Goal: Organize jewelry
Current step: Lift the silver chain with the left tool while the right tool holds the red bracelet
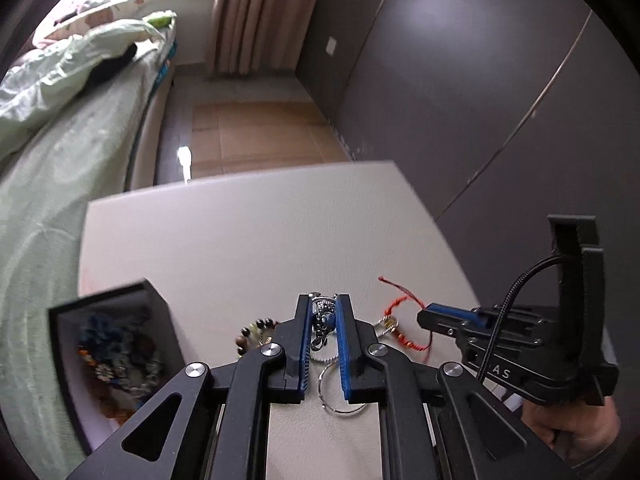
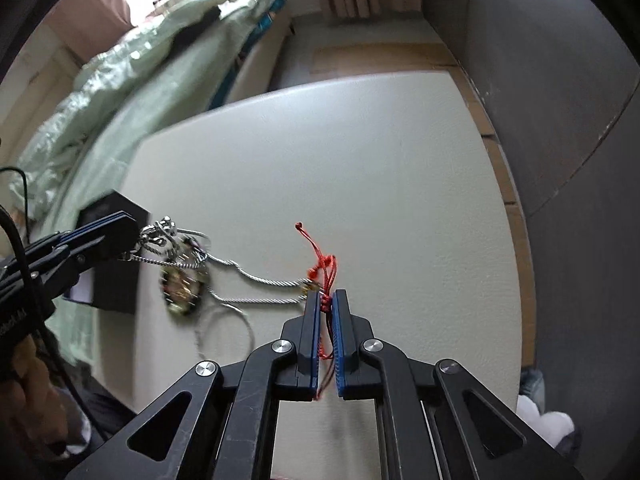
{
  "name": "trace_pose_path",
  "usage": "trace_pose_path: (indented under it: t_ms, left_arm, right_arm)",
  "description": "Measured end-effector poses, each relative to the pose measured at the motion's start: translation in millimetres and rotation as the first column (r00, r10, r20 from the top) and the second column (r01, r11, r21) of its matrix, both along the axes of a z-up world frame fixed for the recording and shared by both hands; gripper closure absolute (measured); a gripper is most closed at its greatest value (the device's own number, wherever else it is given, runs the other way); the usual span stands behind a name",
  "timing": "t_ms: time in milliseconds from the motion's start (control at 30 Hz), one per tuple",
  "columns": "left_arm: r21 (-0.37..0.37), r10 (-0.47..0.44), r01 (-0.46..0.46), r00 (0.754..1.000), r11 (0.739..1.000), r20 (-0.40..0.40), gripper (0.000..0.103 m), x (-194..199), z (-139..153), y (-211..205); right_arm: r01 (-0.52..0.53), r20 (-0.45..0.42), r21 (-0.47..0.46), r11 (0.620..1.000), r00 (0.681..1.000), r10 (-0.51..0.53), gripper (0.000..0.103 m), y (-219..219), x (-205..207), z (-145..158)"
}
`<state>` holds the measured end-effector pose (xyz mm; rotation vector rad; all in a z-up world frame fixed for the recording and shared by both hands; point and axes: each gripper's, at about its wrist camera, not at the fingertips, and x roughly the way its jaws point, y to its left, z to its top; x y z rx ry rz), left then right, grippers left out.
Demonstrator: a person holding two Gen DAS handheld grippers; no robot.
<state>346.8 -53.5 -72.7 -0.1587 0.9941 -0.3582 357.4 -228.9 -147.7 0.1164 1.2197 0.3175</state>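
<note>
My left gripper [image 1: 325, 303] is shut on a chunky silver chain bracelet [image 1: 323, 322] just above the white table [image 1: 240, 240]. It shows in the right wrist view [image 2: 138, 236] with the silver bracelet [image 2: 160, 234] at its tips. My right gripper [image 2: 327, 296] is shut on a red cord bracelet [image 2: 325, 272]; in the left wrist view it [image 1: 424, 314] holds the red cord [image 1: 404, 300]. A twisted silver necklace [image 2: 264, 280] runs taut between the two bunches. A beaded bracelet [image 1: 256, 332] and thin wire hoops [image 1: 340, 392] lie under the left gripper. A black jewelry box [image 1: 108, 360] holds several pieces.
A bed with green bedding [image 1: 60, 140] lies left of the table. A dark wardrobe wall [image 1: 480, 80] stands on the right. The box also shows in the right wrist view [image 2: 116, 256]. The person's hand [image 1: 568, 424] grips the right tool.
</note>
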Motion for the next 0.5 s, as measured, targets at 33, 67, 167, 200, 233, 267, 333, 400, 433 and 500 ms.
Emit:
trace_pose_path:
  t_ms: [33, 67, 167, 200, 233, 267, 333, 400, 433, 500]
  left_arm:
    - [-0.005, 0.006, -0.006, 1.0, 1.0, 0.01, 0.091, -2.7, 5.6, 2.7]
    - [-0.007, 0.011, -0.011, 1.0, 1.0, 0.021, 0.091, -5.9, 12.0, 4.8]
    - [-0.006, 0.034, -0.034, 0.998, 0.999, 0.061, 0.091, -10.8, 32.5, 14.0]
    - [-0.007, 0.043, -0.043, 0.996, 0.999, 0.073, 0.091, -10.7, 38.5, 16.6]
    - [-0.005, 0.049, -0.049, 0.996, 0.999, 0.081, 0.091, -11.9, 43.8, 20.3]
    - [-0.001, 0.053, -0.053, 0.995, 0.999, 0.09, 0.091, -12.2, 49.4, 23.2]
    - [0.013, 0.059, -0.061, 0.992, 0.998, 0.114, 0.091, -16.5, 63.7, 28.5]
    - [0.023, 0.063, -0.067, 0.989, 0.998, 0.135, 0.091, -19.8, 76.2, 33.8]
    - [0.027, 0.066, -0.071, 0.987, 0.997, 0.148, 0.091, -21.9, 82.9, 36.1]
    - [0.032, 0.072, -0.079, 0.982, 0.996, 0.174, 0.091, -27.2, 98.0, 40.4]
  right_arm:
    - [0.007, 0.014, 0.019, 1.0, 1.0, -0.007, 0.096, -1.8, -0.8, 5.4]
    - [0.011, 0.028, 0.037, 0.999, 1.0, -0.012, 0.096, -3.7, -1.9, 10.1]
    - [0.019, 0.067, 0.101, 0.995, 0.997, -0.026, 0.096, -7.7, -1.9, 26.2]
    - [0.02, 0.076, 0.115, 0.993, 0.997, -0.029, 0.096, -8.3, -1.5, 30.1]
    - [0.02, 0.093, 0.14, 0.99, 0.995, -0.034, 0.096, -8.8, -2.2, 36.3]
    - [0.019, 0.106, 0.157, 0.987, 0.994, -0.036, 0.096, -7.1, -2.1, 41.2]
    - [0.01, 0.133, 0.192, 0.981, 0.99, -0.036, 0.096, -4.2, -2.6, 49.2]
    - [0.0, 0.152, 0.217, 0.976, 0.988, -0.034, 0.096, 1.0, -2.8, 54.4]
    - [-0.006, 0.161, 0.229, 0.973, 0.986, -0.031, 0.096, 2.7, -3.6, 57.0]
    - [-0.02, 0.178, 0.25, 0.968, 0.984, -0.025, 0.096, 8.0, -5.3, 61.6]
